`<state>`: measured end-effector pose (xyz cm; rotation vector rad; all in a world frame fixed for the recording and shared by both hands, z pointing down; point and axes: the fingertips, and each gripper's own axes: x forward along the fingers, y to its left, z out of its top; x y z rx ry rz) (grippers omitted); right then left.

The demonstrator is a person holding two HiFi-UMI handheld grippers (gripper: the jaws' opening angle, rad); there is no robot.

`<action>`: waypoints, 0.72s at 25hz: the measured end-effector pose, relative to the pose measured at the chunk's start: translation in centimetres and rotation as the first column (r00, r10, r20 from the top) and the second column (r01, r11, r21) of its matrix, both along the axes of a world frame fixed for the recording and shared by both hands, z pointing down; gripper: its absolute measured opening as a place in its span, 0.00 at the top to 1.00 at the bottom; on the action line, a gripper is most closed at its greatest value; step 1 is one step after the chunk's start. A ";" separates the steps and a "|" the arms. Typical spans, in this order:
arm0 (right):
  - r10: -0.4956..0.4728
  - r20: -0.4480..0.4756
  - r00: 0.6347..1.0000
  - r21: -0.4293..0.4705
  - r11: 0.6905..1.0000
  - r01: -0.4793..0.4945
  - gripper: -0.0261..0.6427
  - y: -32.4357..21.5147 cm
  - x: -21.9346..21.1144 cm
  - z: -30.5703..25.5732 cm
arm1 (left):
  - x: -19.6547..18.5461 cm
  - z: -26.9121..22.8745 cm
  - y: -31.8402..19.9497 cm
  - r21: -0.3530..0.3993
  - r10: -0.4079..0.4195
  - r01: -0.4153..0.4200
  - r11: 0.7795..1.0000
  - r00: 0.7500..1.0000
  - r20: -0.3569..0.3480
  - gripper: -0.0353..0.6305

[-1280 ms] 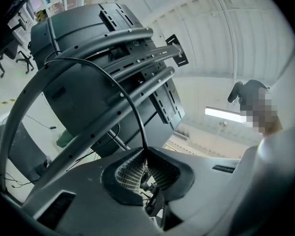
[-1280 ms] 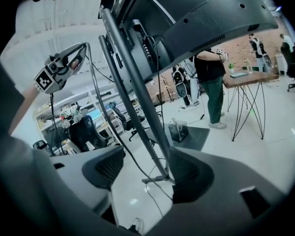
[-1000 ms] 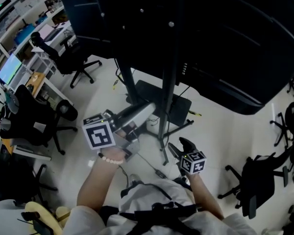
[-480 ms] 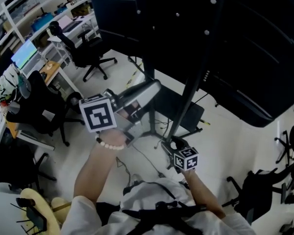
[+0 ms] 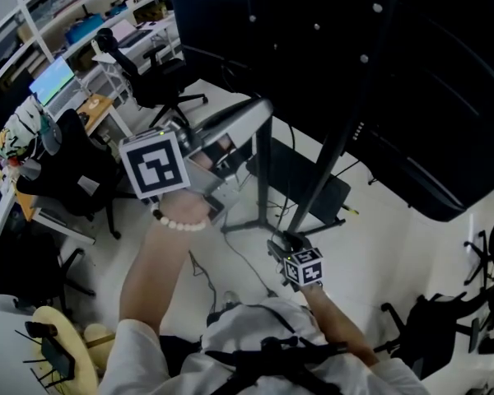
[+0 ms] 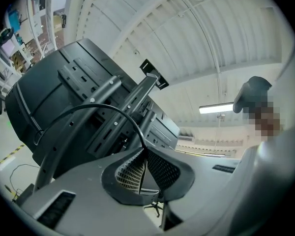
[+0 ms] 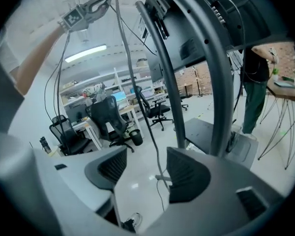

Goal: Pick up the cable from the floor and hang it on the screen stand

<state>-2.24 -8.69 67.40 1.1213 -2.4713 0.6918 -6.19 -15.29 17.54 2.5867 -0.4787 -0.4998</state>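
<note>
1. Head view shows a cube with black-and-white square markers on each of my tools, a large one by the left tongs (image 5: pixel 259 109) and a small one by the right tongs (image 5: pixel 280 243). The labels on the shelves (image 5: pixel 82 15) are too small for me to read.
2. My left tongs (image 6: pixel 142 151) are clenched on the cable (image 6: pixel 108 106), which arches out of the pads in front of the back of the screen (image 6: pixel 49 97).
3. My right tongs (image 7: pixel 146 173) are released. Their jaws have just been closing, and the cable (image 7: pixel 150 132) hangs between them near one pad, unpinched.
4. From the raised left tongs (image 7: pixel 96 4) the cable drops beside the screen stand (image 7: pixel 220 92) toward the floor (image 7: pixel 147 156).
5. Office chairs (image 5: pixel 66 179) and a table (image 5: pixel 95 109) crowd the left side. A person (image 7: pixel 253 82) stands beyond the stand.
6. A dark bin (image 7: pixel 136 136) sits beside a chair (image 7: pixel 108 114), and I cannot tell what is in it.
</note>
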 end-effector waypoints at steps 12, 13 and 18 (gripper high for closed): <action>0.110 -0.082 0.991 -0.019 0.994 -0.112 0.60 -0.8 2.9 1.1 | 1.8 -4.6 1.2 0.069 0.056 -0.053 0.996 0.998 -0.041 0.92; 0.125 -0.089 0.988 -0.019 0.992 -0.127 0.64 -1.0 3.3 1.3 | 2.0 -4.8 1.2 0.069 0.060 -0.057 0.996 0.997 -0.046 0.92; 0.132 -0.107 0.985 -0.026 0.990 -0.136 0.66 -1.5 3.8 2.0 | 2.9 -5.8 1.3 0.077 0.069 -0.065 0.995 0.996 -0.050 0.92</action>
